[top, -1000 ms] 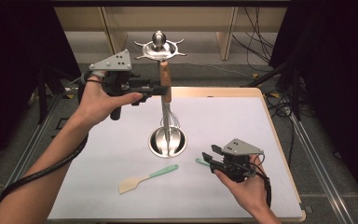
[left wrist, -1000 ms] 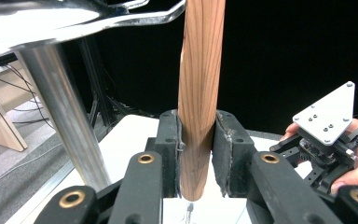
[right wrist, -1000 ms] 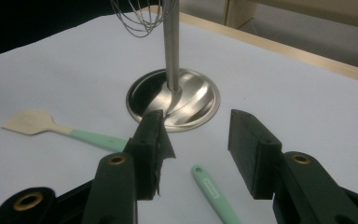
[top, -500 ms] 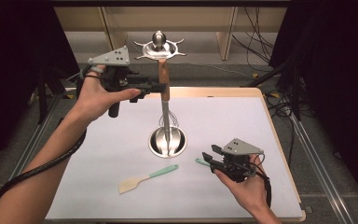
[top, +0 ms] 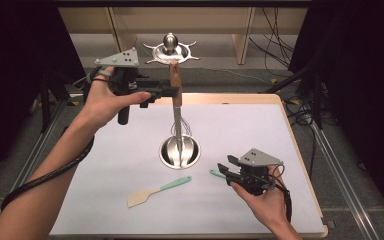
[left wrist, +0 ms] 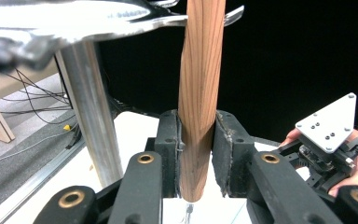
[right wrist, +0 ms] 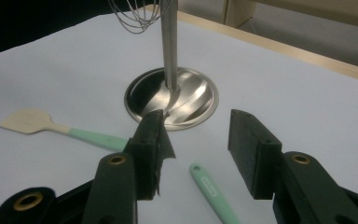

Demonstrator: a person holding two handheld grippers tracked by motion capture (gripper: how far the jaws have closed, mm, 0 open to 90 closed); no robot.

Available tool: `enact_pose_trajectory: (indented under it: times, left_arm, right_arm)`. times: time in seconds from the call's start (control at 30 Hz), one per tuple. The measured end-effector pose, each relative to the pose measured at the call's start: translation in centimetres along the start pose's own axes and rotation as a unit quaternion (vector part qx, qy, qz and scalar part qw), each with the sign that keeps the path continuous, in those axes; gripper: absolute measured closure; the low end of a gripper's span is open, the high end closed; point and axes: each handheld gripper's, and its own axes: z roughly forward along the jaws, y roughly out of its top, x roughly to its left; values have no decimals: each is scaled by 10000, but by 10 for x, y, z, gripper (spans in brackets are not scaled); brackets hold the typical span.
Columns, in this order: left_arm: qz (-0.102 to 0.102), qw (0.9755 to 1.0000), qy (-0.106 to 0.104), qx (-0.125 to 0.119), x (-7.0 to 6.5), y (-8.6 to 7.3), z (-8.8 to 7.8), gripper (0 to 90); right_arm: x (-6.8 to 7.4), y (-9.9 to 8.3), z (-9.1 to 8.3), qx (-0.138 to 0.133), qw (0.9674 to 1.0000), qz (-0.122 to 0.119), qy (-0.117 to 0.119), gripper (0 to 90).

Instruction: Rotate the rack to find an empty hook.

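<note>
The left claw (top: 172, 93), in the upper left of the high view, is clamped on the wooden handle of a wire whisk (top: 176, 87). In the left gripper view the two black pads press the brown handle (left wrist: 199, 93) from both sides, and it stands nearly upright between them. The whisk hangs above the middle of the white surface (top: 105, 150), beside the post of a stainless steel utensil stand with a round base (top: 180, 151) and a hooked top plate (top: 170, 49), which sits at the upper centre of that view. The whisk's wires (right wrist: 137, 16) show at the top of the right gripper view, just beside the steel post.

The step in hand looks like hanging the whisk on the stand, or lifting it clear of it; which of the two I cannot tell. Either way, the next move calls for keeping the handle upright and steering its top end past the hooks without knocking the stand over.

The right claw (top: 226, 169) rests low at the lower right, its jaws apart and holding nothing, over the mint-green handle of a second utensil (right wrist: 213, 189). A mint-handled spatula with a cream blade (top: 157, 190) lies flat at the lower centre, well apart from the whisk.
</note>
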Motion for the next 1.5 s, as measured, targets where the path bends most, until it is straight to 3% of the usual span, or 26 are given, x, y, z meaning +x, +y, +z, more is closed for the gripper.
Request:
enact_pose_trajectory:
  times: [0.23,0.27,0.3,0.33,0.37,0.43,0.47,0.5,0.57,0.6,0.63,0.8,0.93,1.1,1.4,1.5]
  left_arm:
    - [-45,10000,44,-10,2,-5,1,714]
    - [238,9997,45,-43,7,-5,1,712]
    - [322,9995,20,-71,8,-5,2,711]
    - [197,9998,23,-85,6,-6,2,711]
    - [292,9995,33,-85,8,-6,2,711]
    - [255,9996,50,-93,7,-6,2,711]
    - [-115,9999,58,-111,2,-8,2,710]
    - [-115,9999,65,-110,2,-8,2,709]
    - [-114,9998,104,-120,1,-9,2,707]
    - [-117,9998,131,-122,1,-9,1,705]
    - [-119,9997,162,-122,1,-9,1,701]
    - [-9,9986,493,-164,-3,-12,-3,616]
    - [88,9981,561,-226,-6,-17,-9,550]
    - [105,9967,719,-351,-10,-23,-19,512]
    - [141,9935,881,-714,-23,-25,-28,678]
    - [131,9923,968,-768,-27,-23,-29,691]
  right_arm:
    - [0,-1,0,21,10000,15,-5,564]
    - [0,-1,0,77,9999,85,64,564]
    - [1,-2,0,31,10000,82,-12,564]
    - [2,-2,0,5,9998,187,-20,564]
    - [2,-3,0,6,9999,157,-25,564]
    - [0,-3,1,-21,10000,46,-21,564]
    - [0,-3,1,-15,10000,45,-20,564]
    - [-1,-3,1,-47,9999,-71,-59,564]
    - [0,-3,1,-5,10000,75,-36,564]
    - [-1,-3,1,-42,10000,-49,-49,564]
    - [2,-3,0,61,9999,135,-19,564]
    - [0,-4,1,71,10000,62,-31,563]
    - [-1,-4,1,11,9999,110,-57,559]
    - [-3,-5,2,119,9997,203,28,556]
    - [-10,-12,2,256,9993,197,-187,612]
    - [-8,-14,1,351,9983,433,-185,627]
